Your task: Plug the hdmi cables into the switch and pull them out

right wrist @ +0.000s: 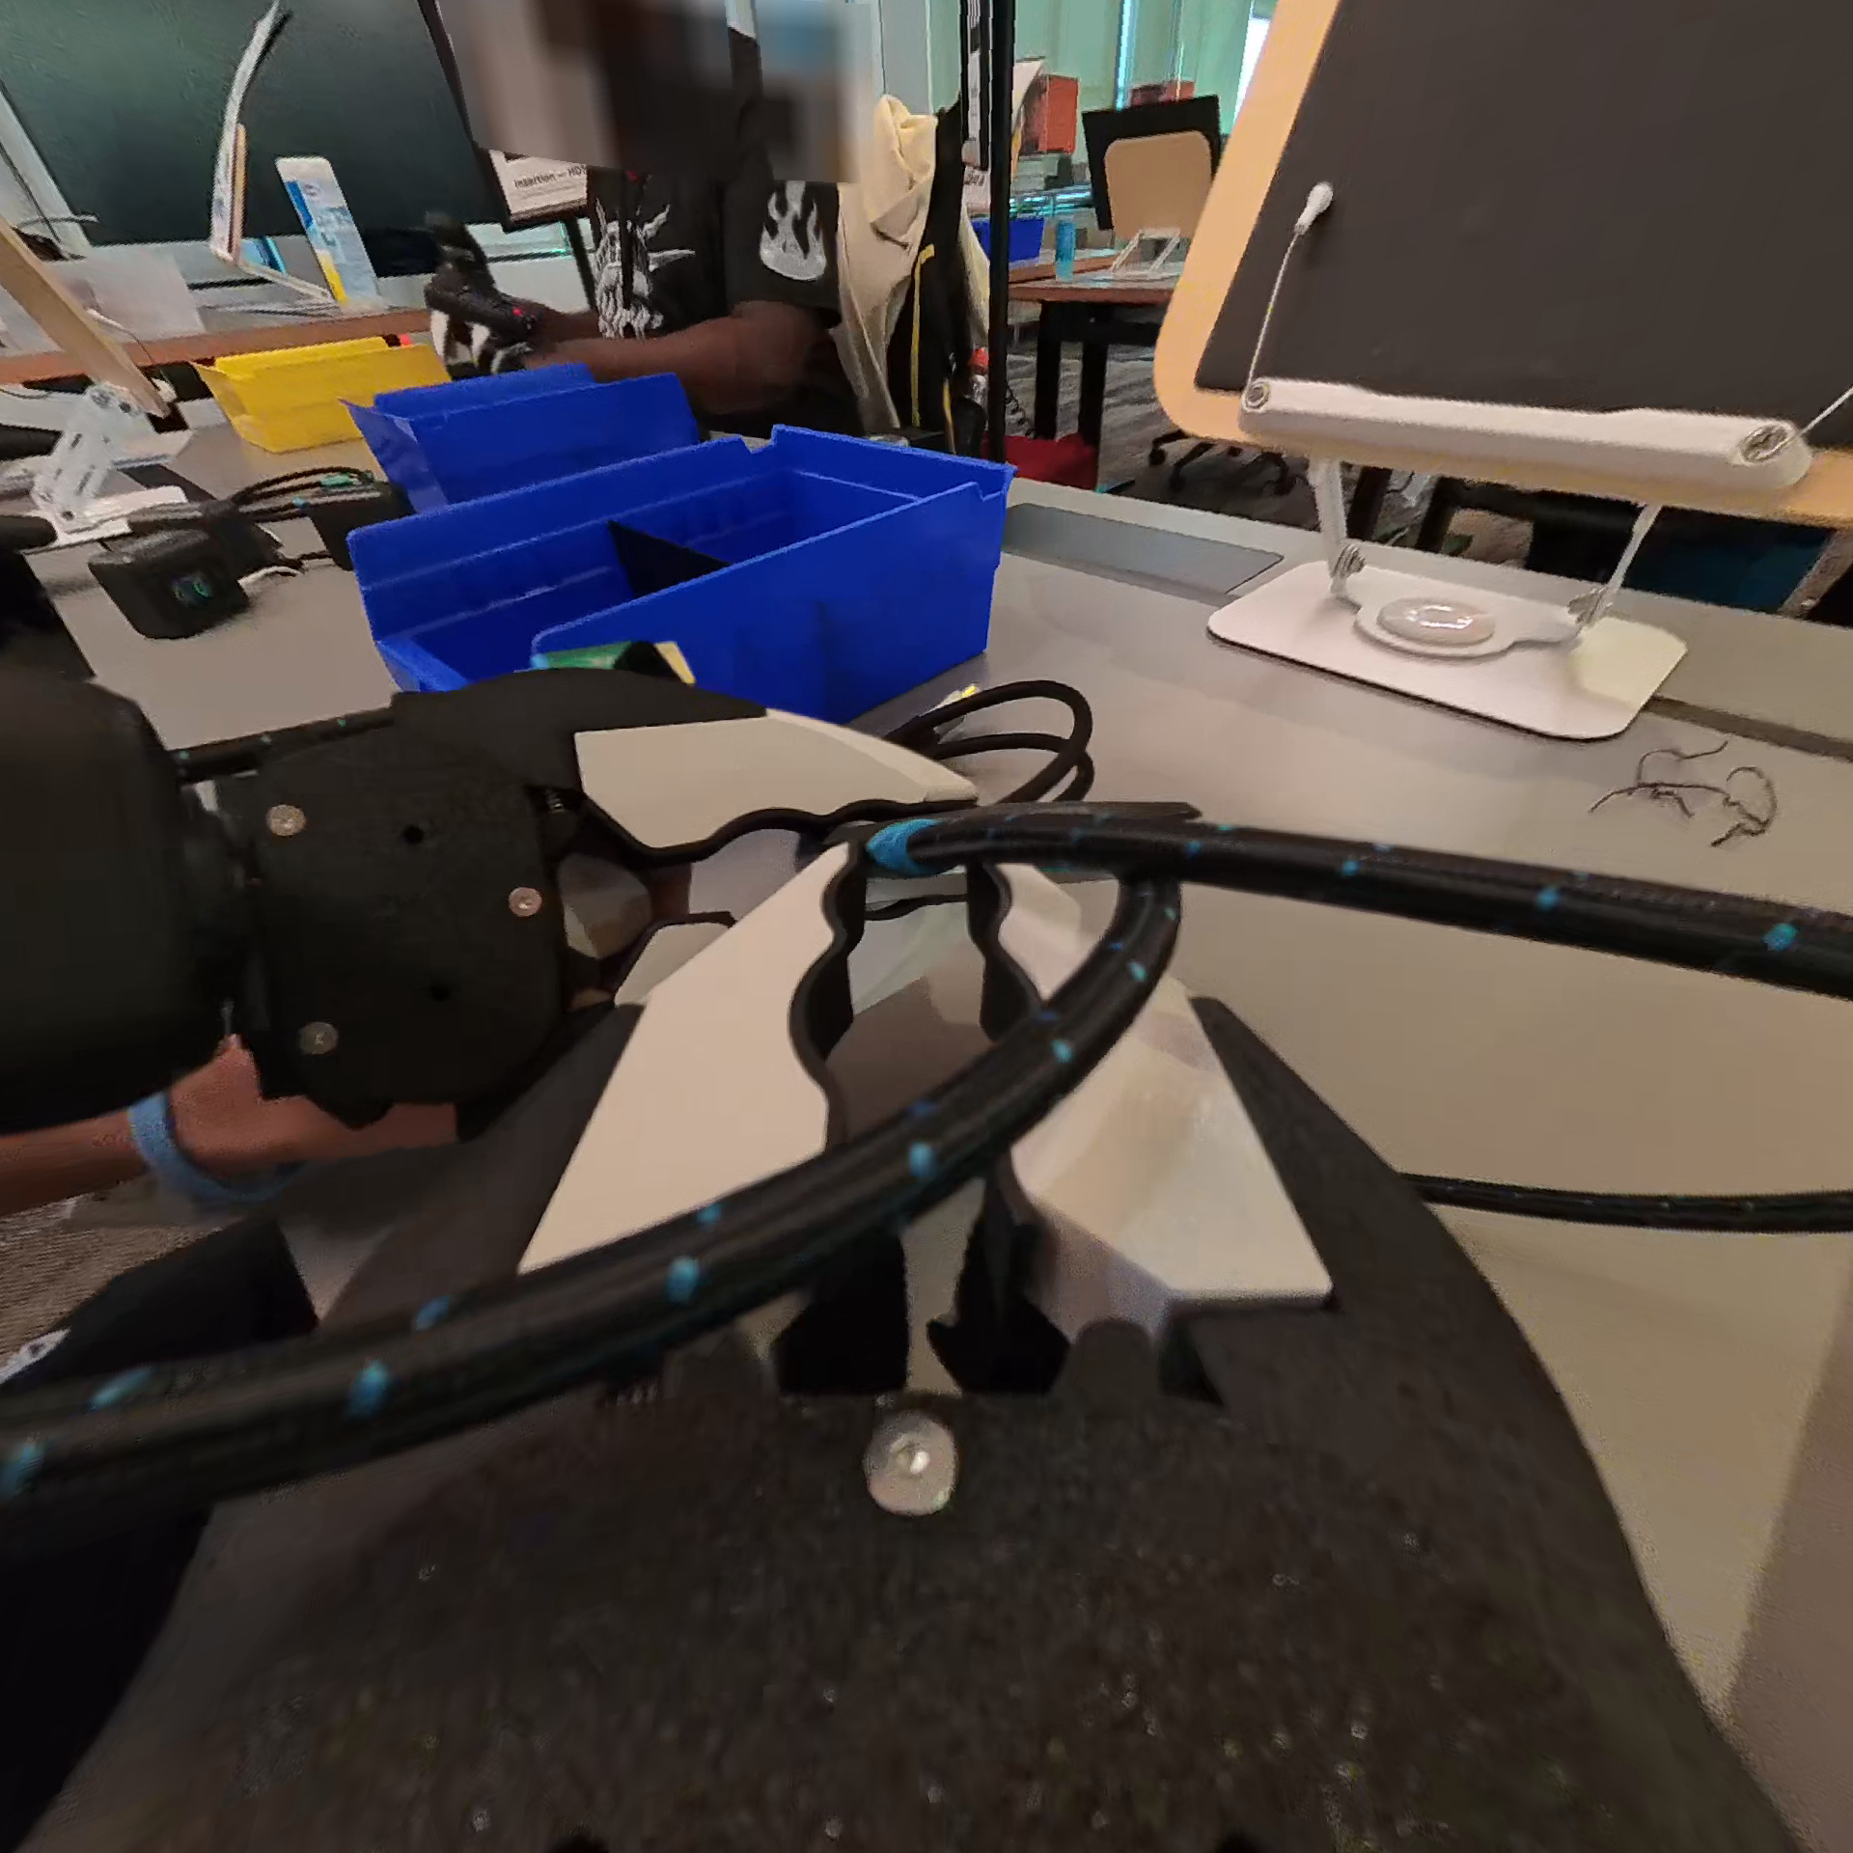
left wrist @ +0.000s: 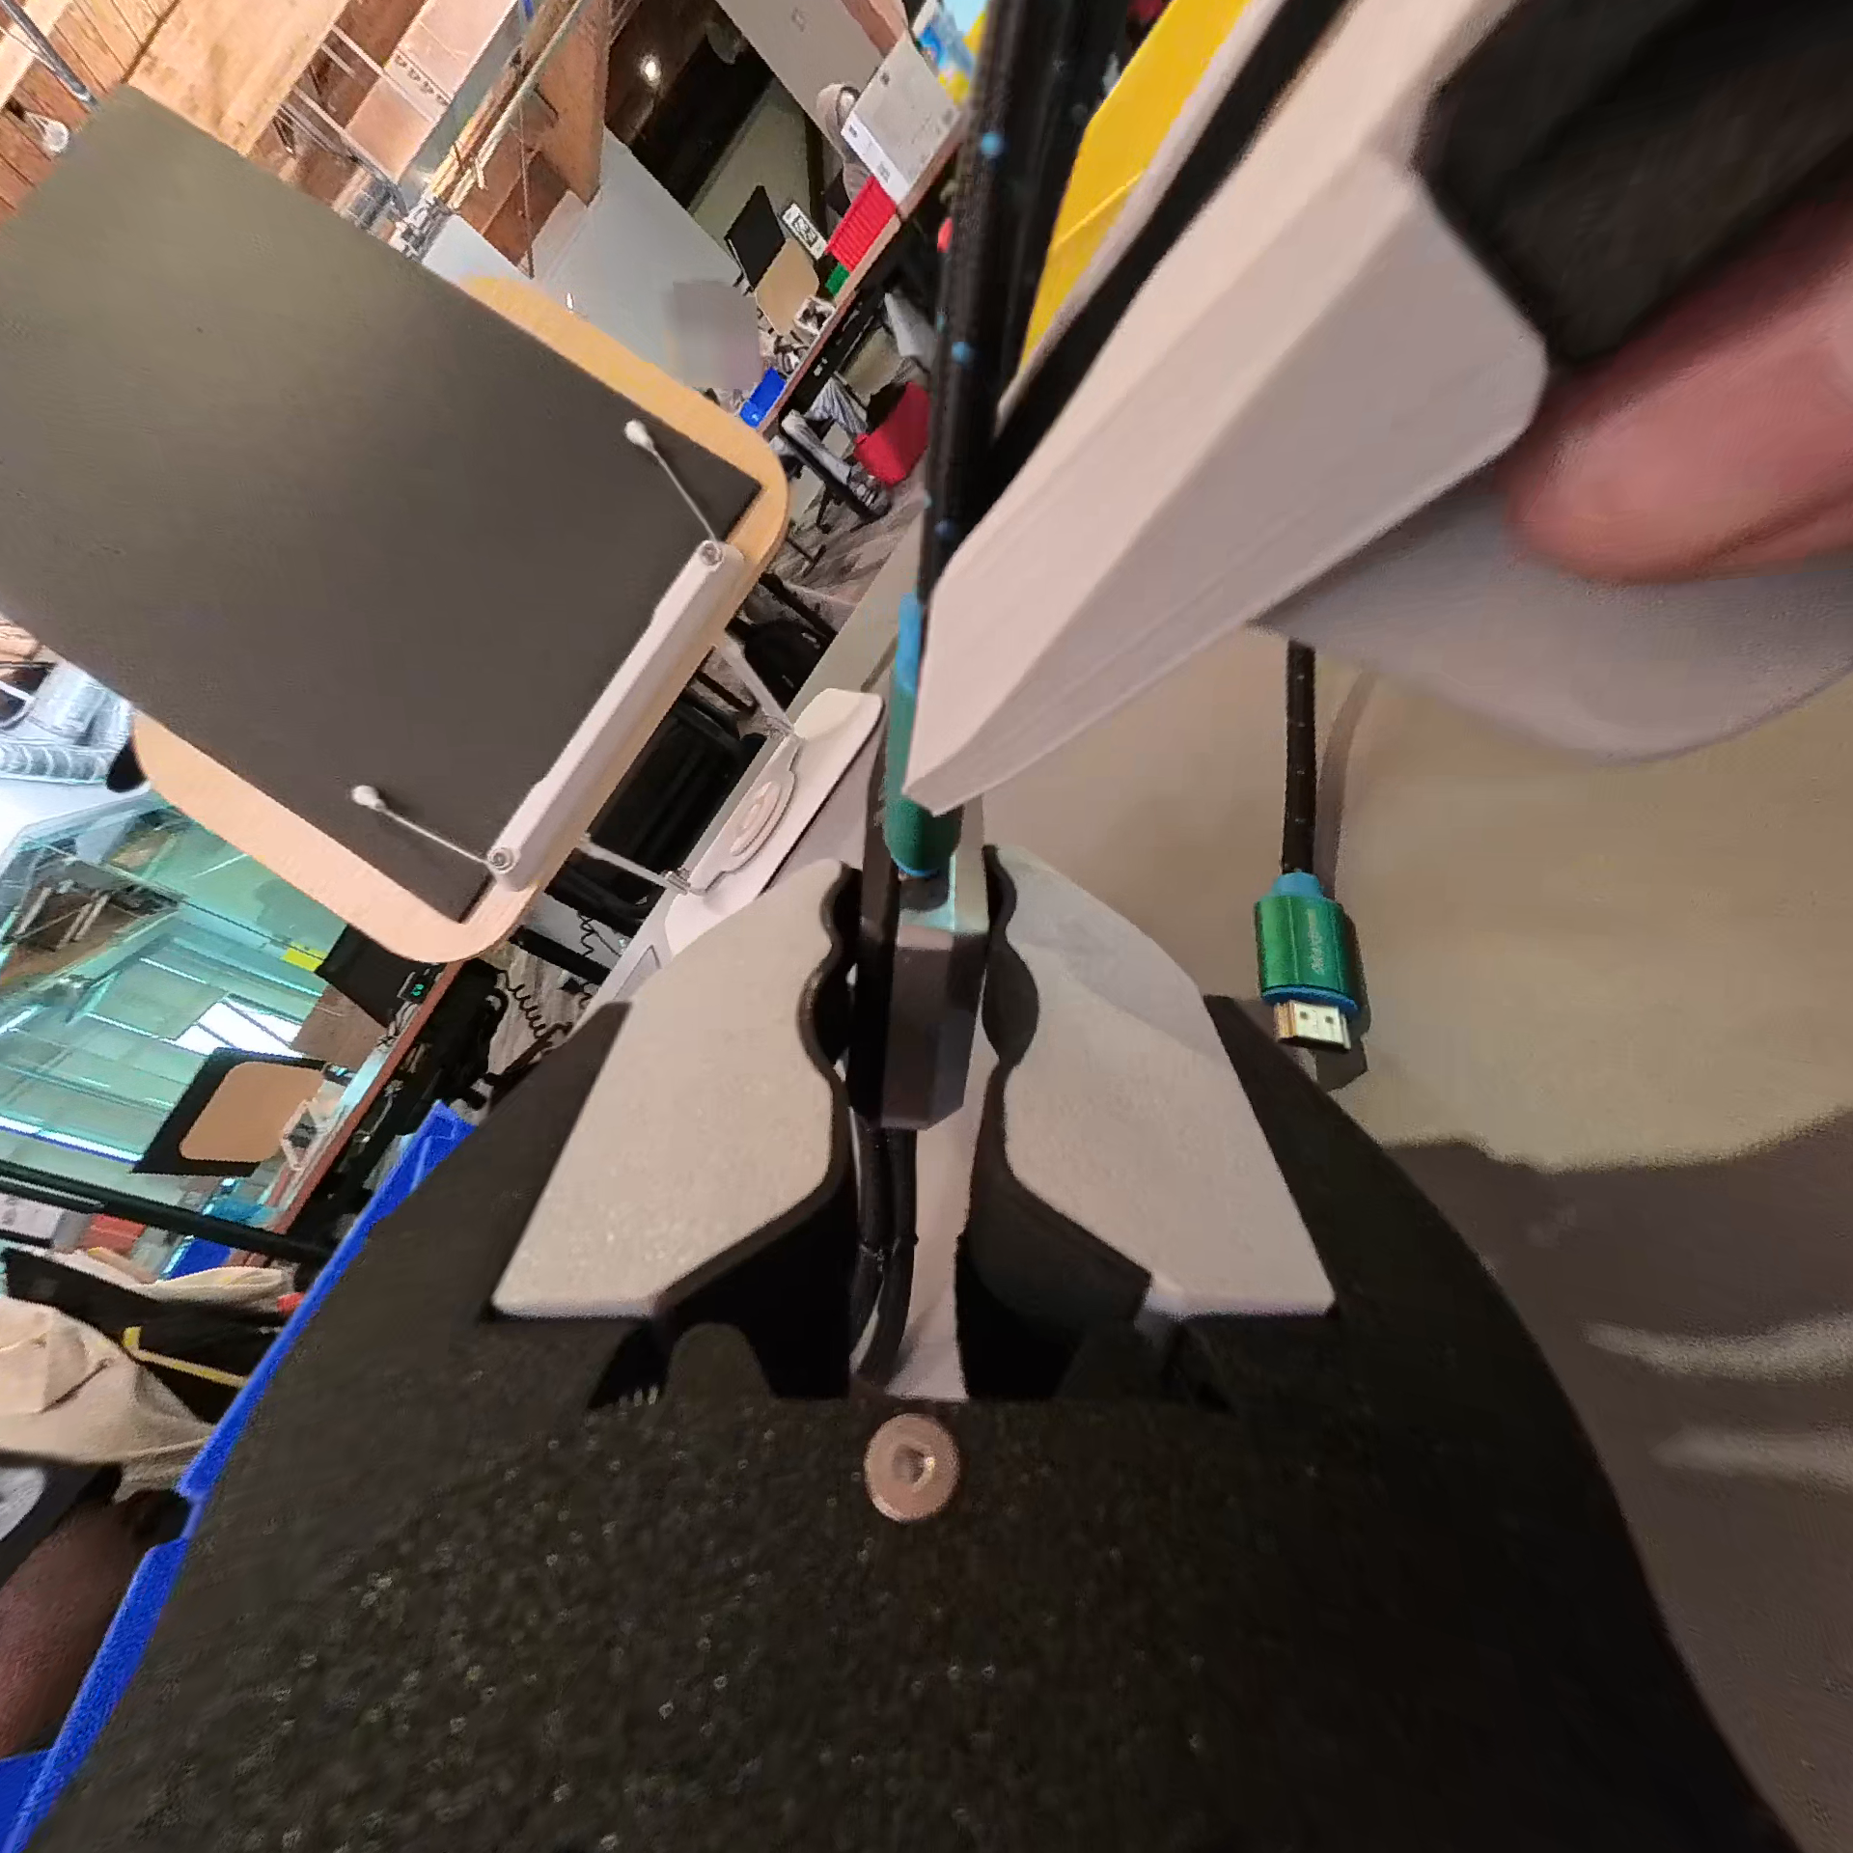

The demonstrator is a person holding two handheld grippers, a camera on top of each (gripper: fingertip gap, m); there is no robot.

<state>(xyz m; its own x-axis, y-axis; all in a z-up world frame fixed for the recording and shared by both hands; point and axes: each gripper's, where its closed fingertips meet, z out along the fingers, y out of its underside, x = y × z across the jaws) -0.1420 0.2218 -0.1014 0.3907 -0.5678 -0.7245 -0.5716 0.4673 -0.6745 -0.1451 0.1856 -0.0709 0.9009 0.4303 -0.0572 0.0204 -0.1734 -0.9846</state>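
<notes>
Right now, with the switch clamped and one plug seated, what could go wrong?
1. The left gripper pinches the switch by a narrow part; a pull on the seated green plug by the right gripper may twist it loose.
2. The braided cable loops across the right gripper and may snag.
3. The loose plug lies nearby on the table and could be dragged.

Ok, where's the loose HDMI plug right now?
In the left wrist view the loose green HDMI plug lies unplugged on the grey table, right of the left hand-held gripper, which grips the switch.
</notes>
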